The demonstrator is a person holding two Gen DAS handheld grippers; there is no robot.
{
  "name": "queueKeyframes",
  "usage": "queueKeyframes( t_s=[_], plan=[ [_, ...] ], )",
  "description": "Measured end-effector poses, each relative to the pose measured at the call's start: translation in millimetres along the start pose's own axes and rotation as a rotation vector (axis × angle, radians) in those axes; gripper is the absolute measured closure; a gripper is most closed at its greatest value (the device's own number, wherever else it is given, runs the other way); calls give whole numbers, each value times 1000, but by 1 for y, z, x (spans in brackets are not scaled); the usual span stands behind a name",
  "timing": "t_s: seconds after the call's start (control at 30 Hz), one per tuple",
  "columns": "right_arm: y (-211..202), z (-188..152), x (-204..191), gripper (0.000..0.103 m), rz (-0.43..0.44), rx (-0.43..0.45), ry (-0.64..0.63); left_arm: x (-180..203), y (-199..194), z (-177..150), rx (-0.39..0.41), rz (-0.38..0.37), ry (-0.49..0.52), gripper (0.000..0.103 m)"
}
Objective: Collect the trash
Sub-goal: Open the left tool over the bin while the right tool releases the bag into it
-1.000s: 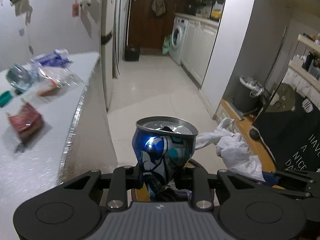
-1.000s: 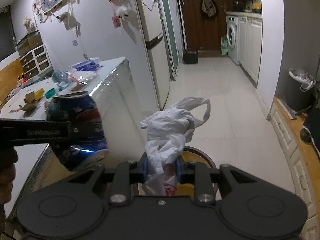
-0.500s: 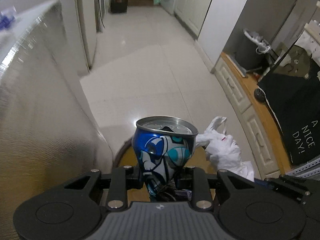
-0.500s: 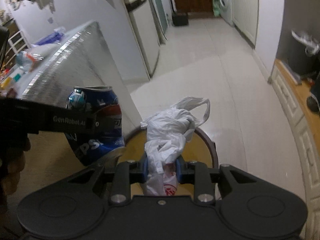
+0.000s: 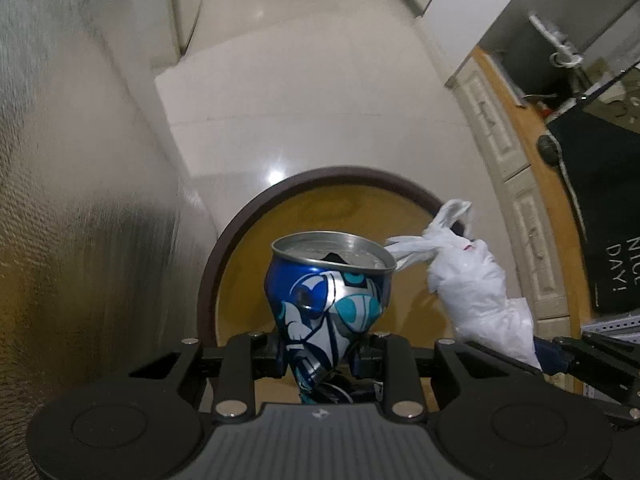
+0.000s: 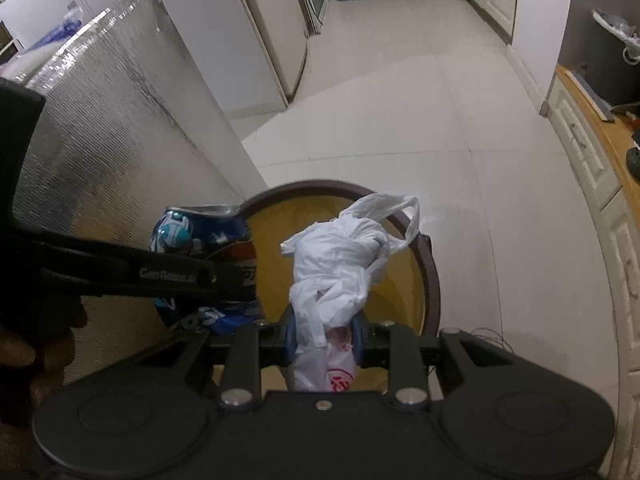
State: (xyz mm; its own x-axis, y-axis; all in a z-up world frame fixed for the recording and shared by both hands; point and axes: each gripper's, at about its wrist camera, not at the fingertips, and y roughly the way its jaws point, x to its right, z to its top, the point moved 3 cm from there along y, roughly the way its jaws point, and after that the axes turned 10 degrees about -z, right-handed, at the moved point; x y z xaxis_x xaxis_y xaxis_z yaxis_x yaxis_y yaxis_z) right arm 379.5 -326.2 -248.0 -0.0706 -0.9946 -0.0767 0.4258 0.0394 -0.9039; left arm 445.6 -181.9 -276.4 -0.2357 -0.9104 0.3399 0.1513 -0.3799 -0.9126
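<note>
My left gripper (image 5: 320,354) is shut on a crushed blue drink can (image 5: 330,292) and holds it over a round bin with a dark brown rim (image 5: 320,174) and yellow inside. My right gripper (image 6: 322,338) is shut on a crumpled white plastic bag (image 6: 340,264) above the same bin (image 6: 430,276). The can (image 6: 188,232) and the left gripper's arm (image 6: 120,268) show at the left of the right wrist view. The bag (image 5: 476,284) shows to the right of the can in the left wrist view.
A silver-clad table side (image 5: 72,200) stands close on the left of the bin; its top edge shows in the right wrist view (image 6: 88,24). White floor tiles (image 6: 400,112) stretch ahead. A wooden cabinet (image 5: 516,148) runs along the right.
Both grippers have tilted and moved down from table height to just over the bin. The can and bag stay gripped; the bin now fills the view below them.
</note>
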Motion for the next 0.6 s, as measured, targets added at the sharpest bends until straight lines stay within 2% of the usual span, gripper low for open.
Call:
queueKeyframes(
  t_s=[0.23,0.6],
  plan=[
    [23,6,-1,76,1,-64,6,-10,15,-2,-57,27,-1,74],
    [35,5,0,74,6,-90,33,-10,31,-6,-90,43,20,74]
  ],
)
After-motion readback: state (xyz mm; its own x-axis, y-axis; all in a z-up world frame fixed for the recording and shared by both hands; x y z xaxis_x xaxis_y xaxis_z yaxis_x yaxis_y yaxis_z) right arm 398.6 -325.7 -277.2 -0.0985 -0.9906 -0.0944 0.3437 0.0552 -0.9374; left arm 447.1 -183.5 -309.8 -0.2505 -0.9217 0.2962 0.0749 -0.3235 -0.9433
